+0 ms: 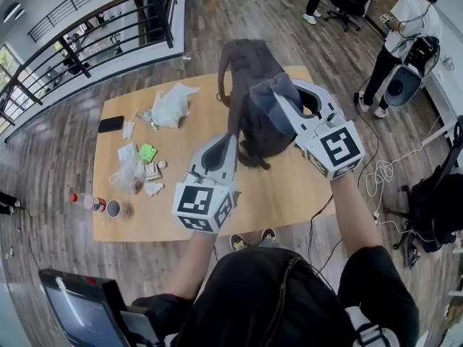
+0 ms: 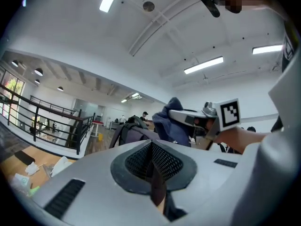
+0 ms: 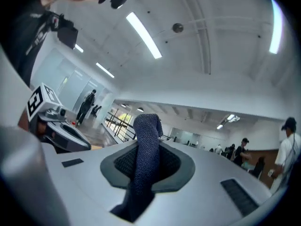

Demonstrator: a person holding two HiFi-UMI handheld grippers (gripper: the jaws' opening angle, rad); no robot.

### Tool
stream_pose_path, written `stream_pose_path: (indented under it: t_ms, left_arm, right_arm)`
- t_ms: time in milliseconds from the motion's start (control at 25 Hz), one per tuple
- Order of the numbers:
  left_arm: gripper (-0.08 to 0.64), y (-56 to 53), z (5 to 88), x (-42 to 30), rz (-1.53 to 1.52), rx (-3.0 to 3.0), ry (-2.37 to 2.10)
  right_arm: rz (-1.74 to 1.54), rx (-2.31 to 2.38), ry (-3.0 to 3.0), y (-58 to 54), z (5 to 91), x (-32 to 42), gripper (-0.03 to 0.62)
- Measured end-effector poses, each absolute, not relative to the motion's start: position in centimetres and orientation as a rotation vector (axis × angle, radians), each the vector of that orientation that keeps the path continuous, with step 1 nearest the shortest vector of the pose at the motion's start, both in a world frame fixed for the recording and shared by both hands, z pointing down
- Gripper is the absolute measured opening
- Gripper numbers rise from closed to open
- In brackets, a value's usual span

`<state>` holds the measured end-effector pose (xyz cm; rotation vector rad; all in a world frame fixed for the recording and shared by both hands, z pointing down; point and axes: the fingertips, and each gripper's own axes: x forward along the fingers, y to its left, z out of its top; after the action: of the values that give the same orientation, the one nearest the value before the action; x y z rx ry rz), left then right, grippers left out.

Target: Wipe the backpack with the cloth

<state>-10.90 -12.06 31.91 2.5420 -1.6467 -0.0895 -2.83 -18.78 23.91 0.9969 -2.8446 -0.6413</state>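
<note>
My left claw was pressed together on a dark strap of the backpack. The backpack was upright over the middle of the tabletop. My right claw pinched the blue-grey cloth, which was bunched at the backpack's upper right side.

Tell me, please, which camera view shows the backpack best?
The head view: it shows nearly the whole backpack from above, over the table, with the cloth covering one side. The left gripper view shows only its upper part and a dark strap between the jaws. The right gripper view does not show it.
</note>
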Motion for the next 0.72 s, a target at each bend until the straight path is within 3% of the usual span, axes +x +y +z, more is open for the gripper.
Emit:
stream_pose_path:
  t_ms: [320,720]
  left_arm:
    - [0.016,-9.6,31.3,-9.0,-0.158,2.567,-1.641]
    - [0.015,-8.0,34.6,-7.3,-0.106,2.483,-1.688]
  right_arm:
    - [-0.165,1.28,-2.892,-12.1,31.4,-0.3,0.063]
    - [-0.021,1.331,-2.775,-9.3,37.6,3.4,0.063]
